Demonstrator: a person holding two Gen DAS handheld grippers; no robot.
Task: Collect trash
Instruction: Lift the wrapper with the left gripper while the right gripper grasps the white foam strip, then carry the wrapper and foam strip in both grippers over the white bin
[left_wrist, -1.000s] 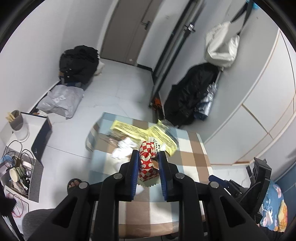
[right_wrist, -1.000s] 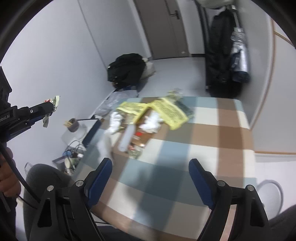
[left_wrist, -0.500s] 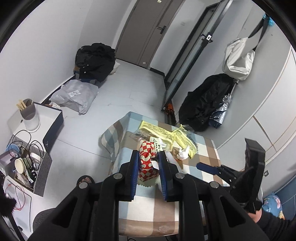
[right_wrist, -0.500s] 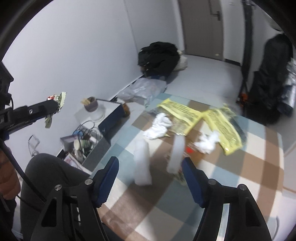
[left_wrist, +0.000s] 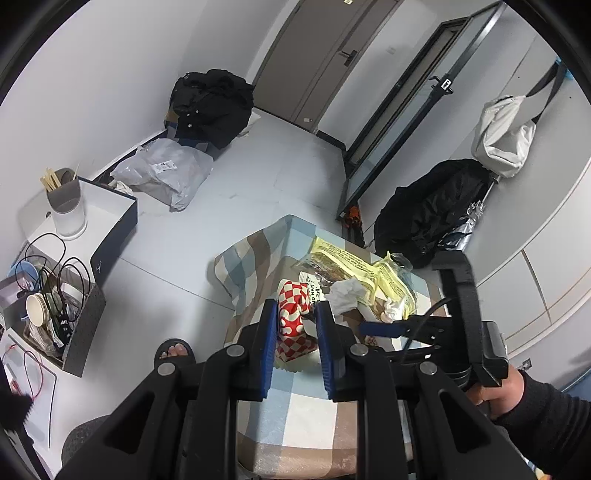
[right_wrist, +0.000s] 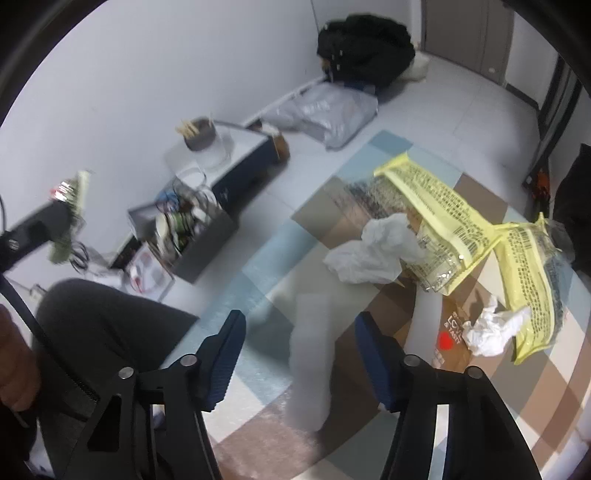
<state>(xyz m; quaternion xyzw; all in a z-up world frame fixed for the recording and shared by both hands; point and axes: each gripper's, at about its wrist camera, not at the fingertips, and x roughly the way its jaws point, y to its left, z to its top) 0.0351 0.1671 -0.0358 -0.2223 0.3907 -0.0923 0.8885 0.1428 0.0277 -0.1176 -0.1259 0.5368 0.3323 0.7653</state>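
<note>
Left tongs (left_wrist: 295, 325): our blue pads are nearly together, clamped on a red-and-white checked wrapper (left_wrist: 293, 321). The wrapper is held clear above the near-left part of the worktop (left_wrist: 306, 410), which wears a blue, brown and white check cloth.

Right tongs (right_wrist: 299, 354): about half open, and they have just been closing. Nothing is gripped. A pale upright streak, too blurred to name, shows between the fingers (right_wrist: 225, 358), and we cannot tell whether it touches either pad. These tongs point steeply down at the cloth. In the left wrist view they reach in from the right, 1 finger tip close to the small crumpled tissue (left_wrist: 393, 308).

Trash left on the worktop, right wrist view:
- 2 yellow printed packets. The longer 1 (right_wrist: 439, 206) lies toward the far side; the other (right_wrist: 532, 280) lies right of it, and their ends overlap.
- 1 large crumpled white tissue (right_wrist: 373, 251) just left of the longer packet, touching it.
- 1 small crumpled tissue (right_wrist: 491, 328) at the near end of the right packet.
- Flat brown cardboard (right_wrist: 454, 332) with a red dot under the small tissue.

Beside the worktop, on the floor: an open grey box (right_wrist: 192, 236) full of cables and cups. Our grey-trousered knee (right_wrist: 103, 321) sits at lower left.
</note>
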